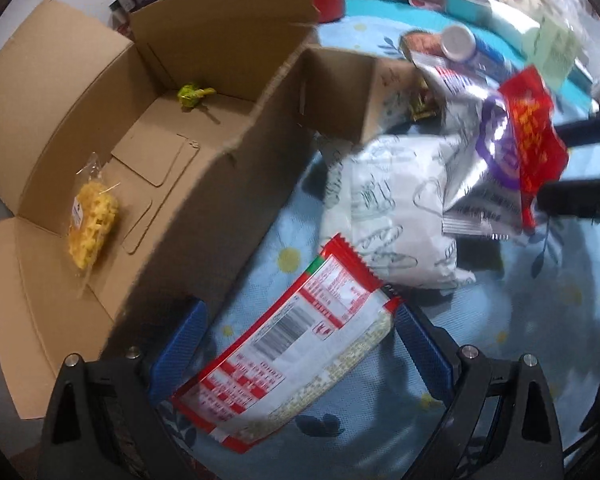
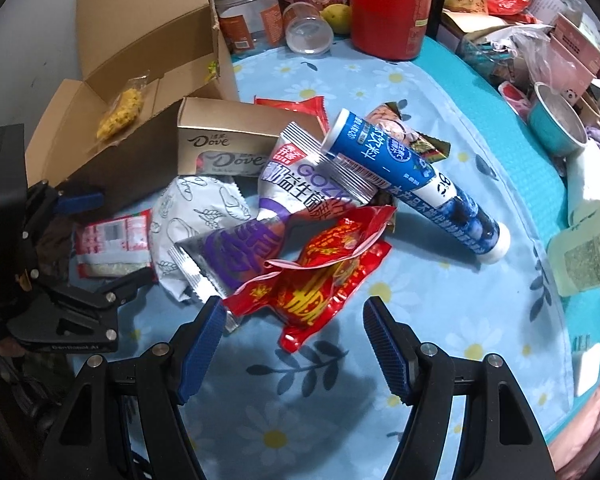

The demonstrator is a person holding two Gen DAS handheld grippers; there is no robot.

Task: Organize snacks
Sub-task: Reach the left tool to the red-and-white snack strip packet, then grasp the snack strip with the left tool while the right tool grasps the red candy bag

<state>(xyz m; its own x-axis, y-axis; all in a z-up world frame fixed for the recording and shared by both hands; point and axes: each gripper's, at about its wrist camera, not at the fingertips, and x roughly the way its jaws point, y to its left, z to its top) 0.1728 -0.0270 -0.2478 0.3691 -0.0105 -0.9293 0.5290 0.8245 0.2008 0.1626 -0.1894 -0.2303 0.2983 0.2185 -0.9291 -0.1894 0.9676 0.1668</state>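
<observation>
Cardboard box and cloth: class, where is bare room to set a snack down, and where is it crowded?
Free: the cardboard box floor between the yellow snack bag and the green candy; also the cloth right of the red packet, below the blue tube. Crowded: the heap beside the Dove box.

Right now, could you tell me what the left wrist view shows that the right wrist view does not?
Only the left wrist view shows the green wrapped candy on the cardboard box floor. Only the right wrist view shows the Dove chocolate box and red canister. Both show the yellow snack bag, the red-and-white packet between the open left gripper fingers, and the blue tube.
</observation>
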